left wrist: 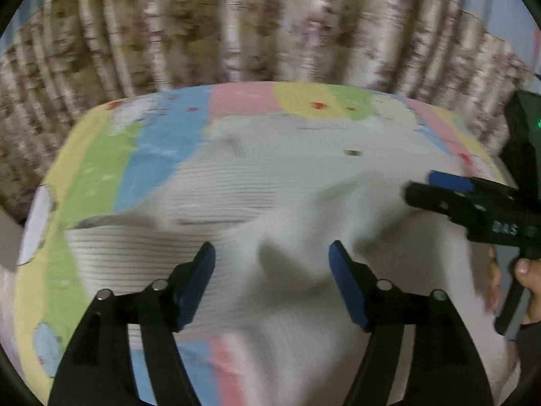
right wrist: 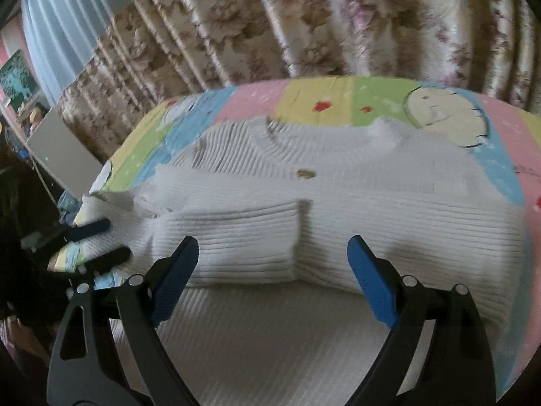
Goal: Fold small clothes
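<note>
While both tools hang spread above it, nothing pinched: left tool wide apart over the near, blurred part of the white ribbed sweater; right tool equally wide apart above the near hem area, seen from the left wrist as a black body entering from the right, held by a hand, its jaws there edge-on and hard to read. Lying flat on the bed, on a pastel patchwork sheet, and covering most of the middle of it. Partly folded, by the look: one sleeve already laid across the front toward the middle, cuff edge ending near the centre; the left edge of the garment bunched and loose close beside the left tool in the right wrist view. Probably left to do: the other side brought in, then the hem carried up toward the collar. Long axis running near to far, hem nearest, ribbed neckline pointing far toward the flowered curtain, with a small brown tag or button just below the collar. Left wrist view smeared, so finer creases there not readable.
</note>
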Demonstrator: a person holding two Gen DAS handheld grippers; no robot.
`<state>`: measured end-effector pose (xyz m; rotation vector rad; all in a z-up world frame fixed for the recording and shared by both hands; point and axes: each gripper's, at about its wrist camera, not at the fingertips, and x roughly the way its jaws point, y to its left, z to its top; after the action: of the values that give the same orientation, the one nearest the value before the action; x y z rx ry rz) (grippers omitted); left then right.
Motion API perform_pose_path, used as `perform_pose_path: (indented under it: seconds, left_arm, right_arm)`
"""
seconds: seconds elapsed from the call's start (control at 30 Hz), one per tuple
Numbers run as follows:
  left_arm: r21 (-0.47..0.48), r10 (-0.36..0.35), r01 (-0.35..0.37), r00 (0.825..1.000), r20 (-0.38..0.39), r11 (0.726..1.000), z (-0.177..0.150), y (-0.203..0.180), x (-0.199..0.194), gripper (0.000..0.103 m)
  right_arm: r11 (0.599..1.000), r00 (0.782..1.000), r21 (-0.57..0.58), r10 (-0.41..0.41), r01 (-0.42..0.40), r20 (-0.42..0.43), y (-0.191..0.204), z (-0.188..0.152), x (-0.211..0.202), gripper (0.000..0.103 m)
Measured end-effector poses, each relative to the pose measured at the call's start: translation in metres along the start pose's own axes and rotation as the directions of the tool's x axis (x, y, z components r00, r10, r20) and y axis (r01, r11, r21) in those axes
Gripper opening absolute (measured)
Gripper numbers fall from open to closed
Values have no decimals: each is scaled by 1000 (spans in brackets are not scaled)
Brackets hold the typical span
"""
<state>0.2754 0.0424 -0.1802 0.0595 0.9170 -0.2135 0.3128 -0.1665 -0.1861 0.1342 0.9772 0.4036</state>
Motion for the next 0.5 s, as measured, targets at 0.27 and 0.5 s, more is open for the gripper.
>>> perform_pose_path:
  seconds: [0.27, 0.5]
  left_arm:
    - [-175, 36, -37, 999, -13, 984, -7, 77, -7, 72]
    - [-183, 80, -77, 997, 11, 980, -4, 88, -17, 72]
  right_arm:
    - [999, 998, -32, -31, 30, -54, 6, -6, 22, 46]
    - [987, 997, -142, -78, 75, -16, 16, -3, 13, 15]
